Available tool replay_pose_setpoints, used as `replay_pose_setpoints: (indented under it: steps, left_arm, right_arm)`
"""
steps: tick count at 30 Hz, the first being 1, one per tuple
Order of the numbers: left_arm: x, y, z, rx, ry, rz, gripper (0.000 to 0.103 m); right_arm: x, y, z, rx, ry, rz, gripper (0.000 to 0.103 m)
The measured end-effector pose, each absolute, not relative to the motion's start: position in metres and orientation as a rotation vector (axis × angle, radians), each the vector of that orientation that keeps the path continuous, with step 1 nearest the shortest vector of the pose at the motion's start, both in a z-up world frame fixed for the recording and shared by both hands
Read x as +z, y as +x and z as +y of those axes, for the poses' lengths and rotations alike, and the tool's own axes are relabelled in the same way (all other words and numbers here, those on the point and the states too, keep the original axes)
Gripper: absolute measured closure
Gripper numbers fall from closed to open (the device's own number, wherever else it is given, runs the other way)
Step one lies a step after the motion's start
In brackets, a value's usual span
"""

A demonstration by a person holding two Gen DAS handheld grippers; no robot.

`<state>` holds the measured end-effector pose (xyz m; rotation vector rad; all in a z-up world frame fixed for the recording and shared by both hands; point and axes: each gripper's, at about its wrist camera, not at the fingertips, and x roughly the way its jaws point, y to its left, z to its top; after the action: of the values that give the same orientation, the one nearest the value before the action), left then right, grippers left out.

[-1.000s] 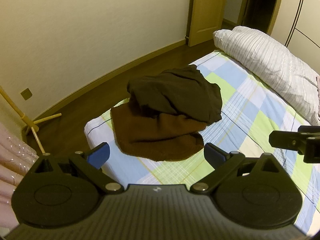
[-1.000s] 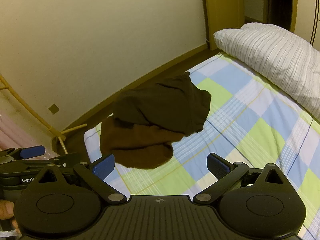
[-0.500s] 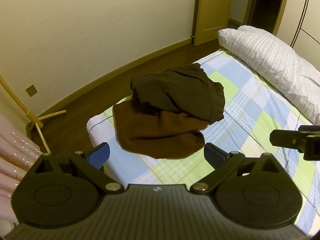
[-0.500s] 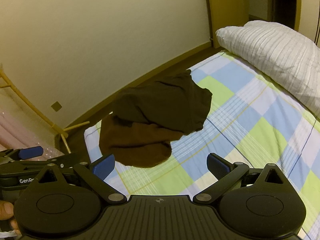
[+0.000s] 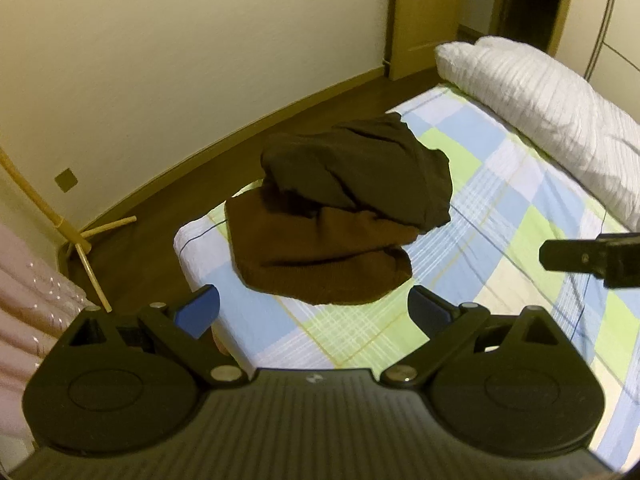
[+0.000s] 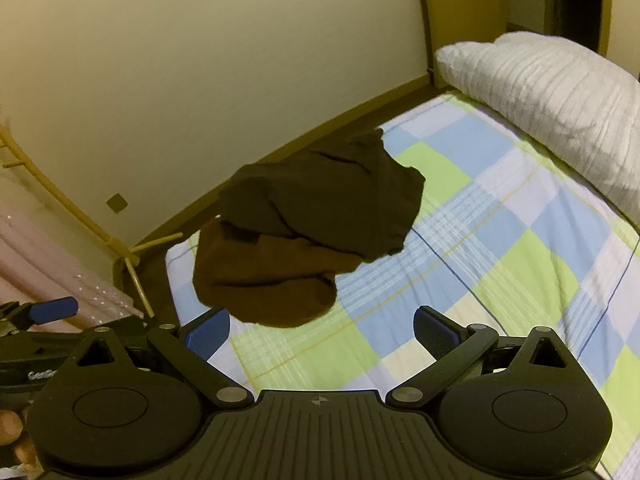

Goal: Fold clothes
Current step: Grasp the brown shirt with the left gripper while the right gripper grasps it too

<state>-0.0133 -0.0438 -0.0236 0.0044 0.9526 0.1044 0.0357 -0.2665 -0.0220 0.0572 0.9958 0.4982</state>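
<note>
A dark grey-brown garment [image 5: 360, 168] lies crumpled on top of a brown garment [image 5: 320, 260] near the corner of the bed; both also show in the right wrist view, the dark garment [image 6: 328, 204] and the brown garment [image 6: 264, 284]. My left gripper [image 5: 314, 310] is open and empty, held above the bed short of the pile. My right gripper [image 6: 322, 332] is open and empty, also short of the pile. The right gripper's tip [image 5: 588, 260] shows at the right edge of the left wrist view.
The bed has a blue, green and white checked sheet [image 5: 500, 216]. A white striped duvet [image 5: 552, 104] lies at its far right. A wooden rack [image 5: 72, 236] and pink fabric [image 5: 28, 320] stand left, by the wall. Dark wooden floor [image 5: 240, 160] lies beyond the bed.
Both grippers have drifted slightly, so the pile sits a little more to the right and lower in the views. Both stay open. The clothes have not moved.
</note>
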Motion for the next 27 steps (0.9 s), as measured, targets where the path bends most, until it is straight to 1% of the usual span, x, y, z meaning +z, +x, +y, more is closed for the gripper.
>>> replay_pose_setpoints:
  steps: [6, 12, 15, 17, 19, 22, 25, 26, 27]
  left_arm:
    - [-0.048, 0.032, -0.025, 0.026, 0.087, 0.96, 0.004]
    - [-0.09, 0.118, 0.006, -0.117, 0.144, 1.011, 0.004]
    - [-0.113, 0.163, 0.022, -0.174, 0.172, 1.032, 0.006]
    - [-0.127, 0.178, 0.026, -0.228, 0.201, 1.035, 0.012]
    - [-0.14, 0.193, 0.031, -0.283, 0.23, 1.038, 0.014]
    - [-0.16, 0.216, 0.037, -0.364, 0.273, 1.04, 0.022]
    - [-0.18, 0.238, 0.044, -0.446, 0.317, 1.042, 0.024]
    - [-0.187, 0.246, 0.047, -0.473, 0.331, 1.042, 0.029]
    - [-0.192, 0.251, 0.049, -0.495, 0.34, 1.041, 0.03]
  right_arm:
    - [-0.039, 0.058, -0.262, 0.45, 0.039, 1.019, 0.002]
    - [-0.061, 0.103, -0.232, 0.437, -0.117, 0.989, 0.002]
    - [-0.076, 0.127, -0.206, 0.462, -0.211, 0.987, 0.002]
    - [-0.089, 0.142, -0.185, 0.497, -0.286, 0.989, 0.002]
    - [-0.105, 0.156, -0.162, 0.541, -0.366, 0.988, 0.002]
    - [-0.134, 0.174, -0.129, 0.617, -0.49, 0.963, 0.003]
    - [-0.166, 0.192, -0.104, 0.677, -0.575, 0.939, 0.003]
    - [-0.177, 0.198, -0.096, 0.691, -0.599, 0.934, 0.003]
    - [-0.189, 0.204, -0.089, 0.704, -0.621, 0.933, 0.003]
